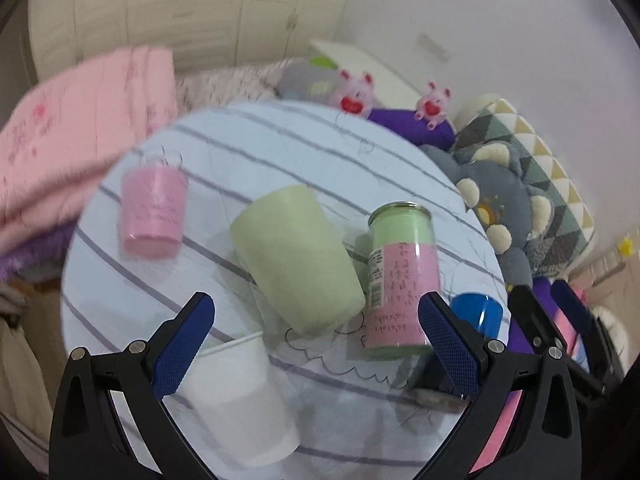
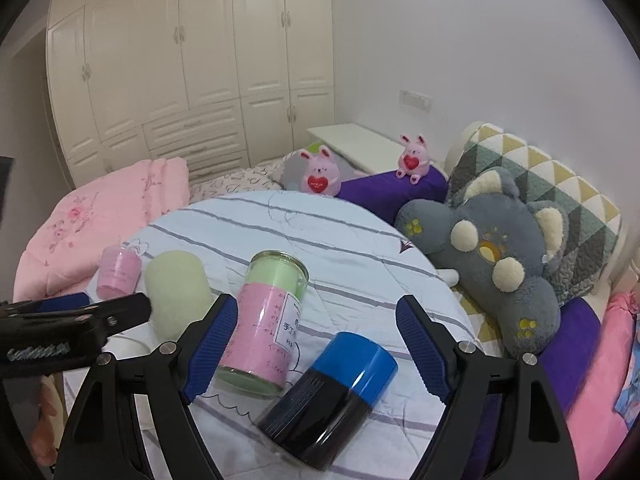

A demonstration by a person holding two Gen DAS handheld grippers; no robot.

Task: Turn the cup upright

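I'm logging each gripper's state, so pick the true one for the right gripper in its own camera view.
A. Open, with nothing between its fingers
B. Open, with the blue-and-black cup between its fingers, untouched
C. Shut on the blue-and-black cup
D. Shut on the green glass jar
B: the right gripper is spread wide and the blue-and-black cup lies between its blue fingers with gaps on both sides.

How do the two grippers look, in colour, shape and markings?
Both look alike. The left gripper and the right gripper have black, angular plastic frames with silver round bolts at the joints. The fingers are long pads of blue textured rubber. No cables or sleeves are visible. In the right wrist view, the left gripper's body bears pale lettering, too blurred to read.
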